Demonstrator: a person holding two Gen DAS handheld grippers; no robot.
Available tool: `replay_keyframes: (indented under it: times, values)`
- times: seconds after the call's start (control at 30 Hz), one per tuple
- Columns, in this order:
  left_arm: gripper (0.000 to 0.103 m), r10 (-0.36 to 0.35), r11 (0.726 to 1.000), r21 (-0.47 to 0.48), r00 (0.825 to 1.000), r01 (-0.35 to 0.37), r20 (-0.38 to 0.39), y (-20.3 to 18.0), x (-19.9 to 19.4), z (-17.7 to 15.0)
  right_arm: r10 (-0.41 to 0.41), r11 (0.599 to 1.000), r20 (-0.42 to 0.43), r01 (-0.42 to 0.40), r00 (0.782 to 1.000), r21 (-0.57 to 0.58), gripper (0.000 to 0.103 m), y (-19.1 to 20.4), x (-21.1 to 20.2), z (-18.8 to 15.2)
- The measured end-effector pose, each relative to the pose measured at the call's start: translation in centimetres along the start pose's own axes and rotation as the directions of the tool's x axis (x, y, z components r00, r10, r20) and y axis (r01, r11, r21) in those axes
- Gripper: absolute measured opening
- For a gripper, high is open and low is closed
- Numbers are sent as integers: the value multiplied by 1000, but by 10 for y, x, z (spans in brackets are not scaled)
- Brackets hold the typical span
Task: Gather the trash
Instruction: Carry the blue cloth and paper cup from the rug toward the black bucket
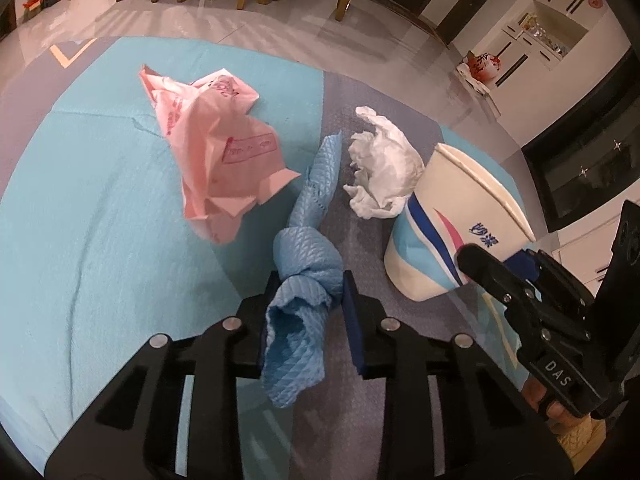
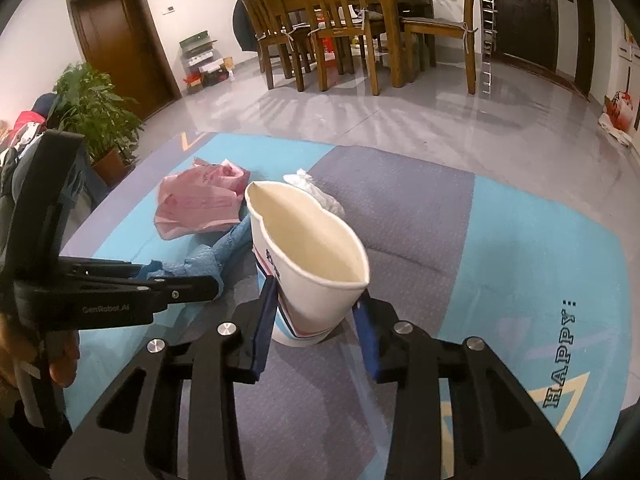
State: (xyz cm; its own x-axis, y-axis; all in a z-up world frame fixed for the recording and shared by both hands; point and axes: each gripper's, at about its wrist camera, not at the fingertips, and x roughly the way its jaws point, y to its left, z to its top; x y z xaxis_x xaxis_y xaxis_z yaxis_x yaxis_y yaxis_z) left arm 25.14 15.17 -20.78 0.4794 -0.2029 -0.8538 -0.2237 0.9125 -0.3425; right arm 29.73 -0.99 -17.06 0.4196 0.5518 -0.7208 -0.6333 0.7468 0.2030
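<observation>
Trash lay scattered on the blue and grey play mat (image 2: 520, 240) on the floor: a knotted blue waffle-textured cloth (image 1: 308, 276), a squashed white paper cup with blue and pink stripes (image 2: 308, 264), a crumpled pink plastic bag (image 1: 216, 148) and a wad of white tissue (image 1: 380, 168).

My left claw (image 1: 308, 300) was clenched on the blue cloth, its dark pads pressing either side of the knot. I judged the knot the right place to hold: it was the densest part, the weave looked grippy, and the loose tails would have slid out of any pinch. The cloth seemed light and limp, so I expected it to dangle and swing once lifted.

My right claw (image 2: 316, 312) had its pads against the lower wall of the paper cup, grasping it just above the base. The cup stood on the grey band of the mat, leaning, its rim already bent into a pinched oval. It struck me as very light and easily crushed; the stiffer base ring was where I wanted the pressure, since the thin upper wall would simply fold further and slip.

The pink bag lay further off on the blue part of the mat, the tissue just beside the cup. Both looked feather-light and soft; I reckoned the bag would be slippery and best taken at a bunched fold, the tissue anywhere through its bulk.
</observation>
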Motion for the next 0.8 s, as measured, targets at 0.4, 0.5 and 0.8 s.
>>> replay_keyframes:
  times: [0.4,0.5,0.8]
  values:
    - [30,-2,998,64,999,0,34,-11,-38,-27,-34,999,34,35,999,-26,37,22,-44,-17]
    - [30,38,995,88,997,-43,62,-17,-50,-35,-47,998,39,48,998,-28,37,31,-57,-27]
    - [30,71,989,119,989,-86,127,-23,-79,-59,-42,998,83,45,996,-40,37,58,-96,-50]
